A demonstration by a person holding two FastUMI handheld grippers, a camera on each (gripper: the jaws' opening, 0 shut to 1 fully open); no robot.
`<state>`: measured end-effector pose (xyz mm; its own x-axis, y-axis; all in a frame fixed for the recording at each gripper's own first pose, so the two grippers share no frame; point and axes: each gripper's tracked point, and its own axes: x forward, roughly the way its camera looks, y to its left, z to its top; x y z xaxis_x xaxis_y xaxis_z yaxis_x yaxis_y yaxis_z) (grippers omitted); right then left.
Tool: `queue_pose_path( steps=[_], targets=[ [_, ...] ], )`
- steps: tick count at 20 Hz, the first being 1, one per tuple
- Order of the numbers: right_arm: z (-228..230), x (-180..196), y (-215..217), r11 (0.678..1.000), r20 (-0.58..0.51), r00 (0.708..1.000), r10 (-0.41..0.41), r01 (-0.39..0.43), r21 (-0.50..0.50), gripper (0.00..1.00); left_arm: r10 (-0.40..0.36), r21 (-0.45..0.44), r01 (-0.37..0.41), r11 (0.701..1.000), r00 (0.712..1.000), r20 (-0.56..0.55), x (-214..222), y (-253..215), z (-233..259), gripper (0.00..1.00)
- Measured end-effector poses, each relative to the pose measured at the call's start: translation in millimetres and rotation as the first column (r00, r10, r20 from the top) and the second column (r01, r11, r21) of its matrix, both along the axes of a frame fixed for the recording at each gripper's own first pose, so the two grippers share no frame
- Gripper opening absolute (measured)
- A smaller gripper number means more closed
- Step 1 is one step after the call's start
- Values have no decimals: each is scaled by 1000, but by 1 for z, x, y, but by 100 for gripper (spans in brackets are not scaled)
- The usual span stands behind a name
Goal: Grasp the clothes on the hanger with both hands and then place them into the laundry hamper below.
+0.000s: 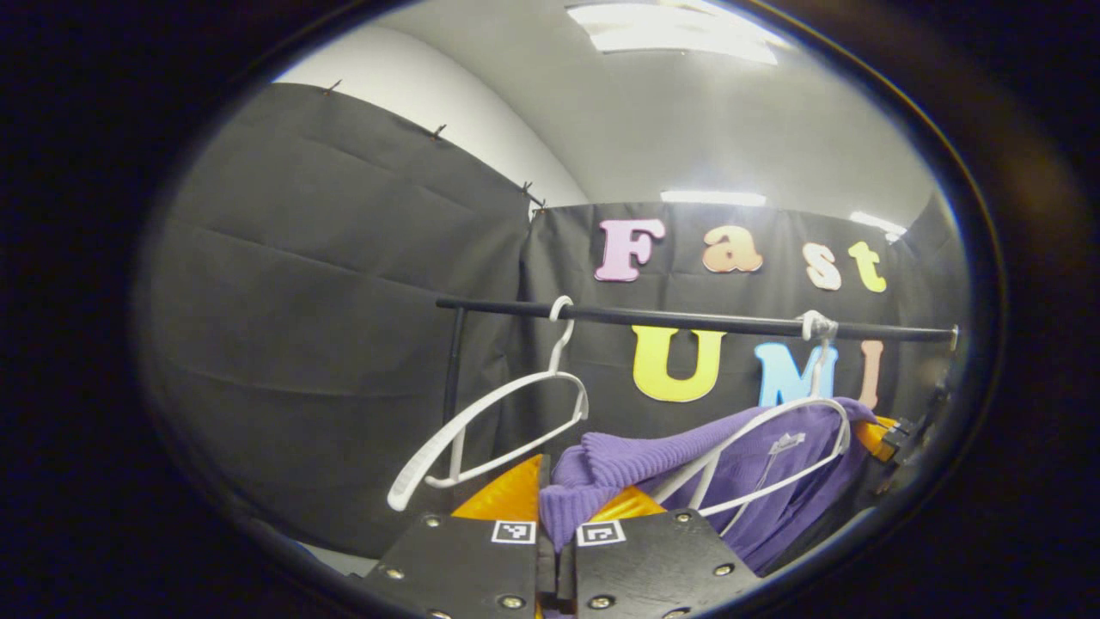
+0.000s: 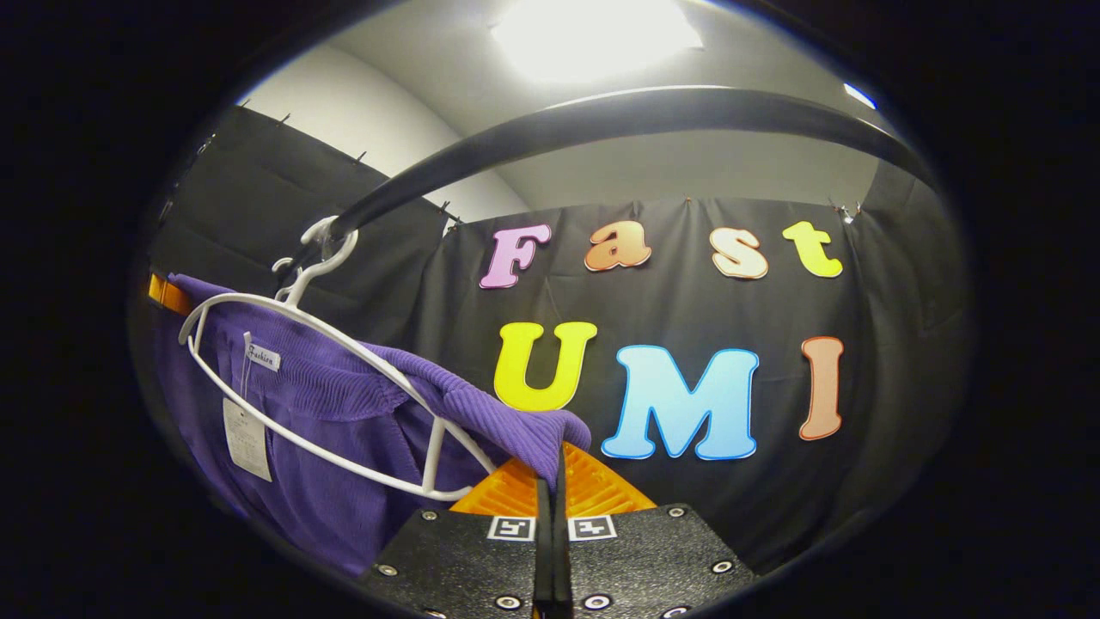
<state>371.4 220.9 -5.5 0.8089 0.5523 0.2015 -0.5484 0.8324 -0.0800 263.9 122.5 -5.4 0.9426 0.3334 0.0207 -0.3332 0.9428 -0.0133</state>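
A purple knitted sweater [image 1: 756,464] hangs on a white hanger [image 1: 808,408] on the black rail [image 1: 687,320]. In the left gripper view, my left gripper [image 1: 563,509] is shut on a bunched fold of the sweater's near shoulder. Part of my right gripper [image 1: 889,434] shows at the sweater's far side. In the right gripper view, the sweater [image 2: 326,413] lies behind its hanger [image 2: 344,352], and my right gripper [image 2: 550,481] is shut on a stretched corner of the purple cloth. The hamper is hidden.
An empty white hanger [image 1: 507,413] hangs tilted on the rail to the left of the sweater. The rail's upright post [image 1: 453,365] stands at the left end. In the right gripper view the rail [image 2: 601,116] arcs close overhead. Black cloth walls close in behind.
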Motion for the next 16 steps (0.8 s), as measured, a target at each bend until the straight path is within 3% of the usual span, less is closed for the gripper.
queue_pose_path(
  steps=[6,11,16],
  targets=[
    [-8,11,9,1000,19,1000,-4,5,-29,0,-68,-47,66,997,996,-49,13,17,-29,2],
    [-21,17,13,998,15,1000,-18,19,-66,0,-81,-95,73,993,993,-85,10,18,-62,2],
    [-57,39,4,993,-81,996,-38,28,-117,0,-89,-136,72,988,988,-122,17,-7,-90,2]
  ],
)
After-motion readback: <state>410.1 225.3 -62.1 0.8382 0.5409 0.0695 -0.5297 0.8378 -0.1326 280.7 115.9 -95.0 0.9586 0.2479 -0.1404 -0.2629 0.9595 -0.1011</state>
